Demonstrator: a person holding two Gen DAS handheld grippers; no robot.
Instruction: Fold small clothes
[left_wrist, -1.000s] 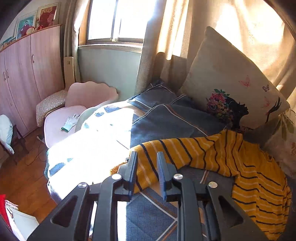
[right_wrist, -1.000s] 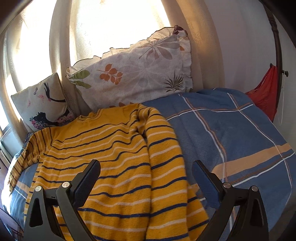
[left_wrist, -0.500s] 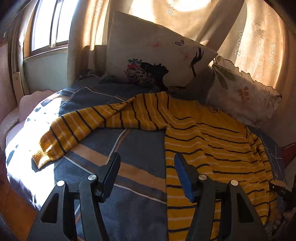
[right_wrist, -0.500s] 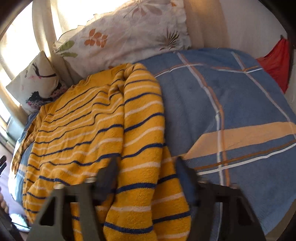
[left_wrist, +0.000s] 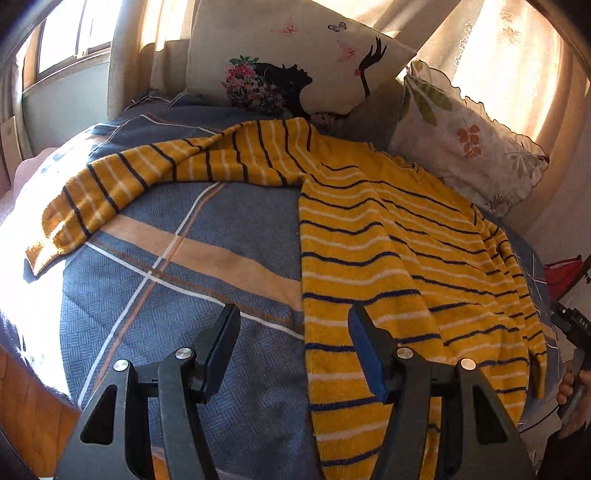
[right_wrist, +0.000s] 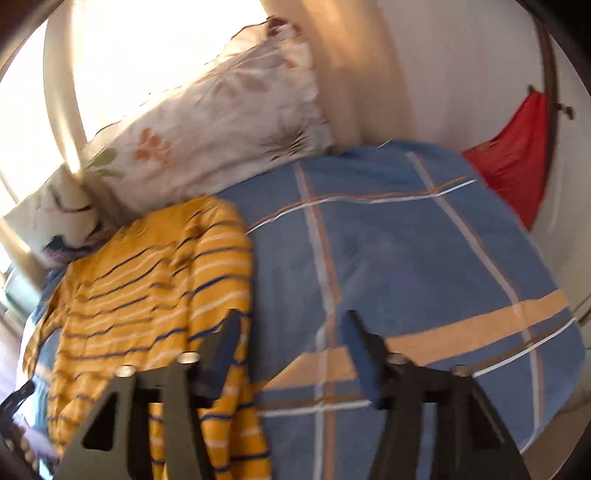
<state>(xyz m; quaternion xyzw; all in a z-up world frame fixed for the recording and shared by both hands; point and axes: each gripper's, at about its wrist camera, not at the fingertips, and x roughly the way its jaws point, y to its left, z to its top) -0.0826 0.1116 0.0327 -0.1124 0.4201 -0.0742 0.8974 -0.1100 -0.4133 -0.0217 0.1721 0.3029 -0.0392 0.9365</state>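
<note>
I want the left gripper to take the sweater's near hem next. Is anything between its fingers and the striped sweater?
Nothing visible blocks it. The left gripper hangs open over the plaid bedspread, and the yellow striped sweater has its edge lying right by the right-hand finger. Both pillows sit behind the sweater.

Plaid blanket (left_wrist: 207, 236), two pillows (left_wrist: 295, 55)

Sunlit curtains (left_wrist: 517, 66) back two pillows (left_wrist: 295, 62) on a blue plaid bed (left_wrist: 184, 258), floor seemingly wooden.
</note>
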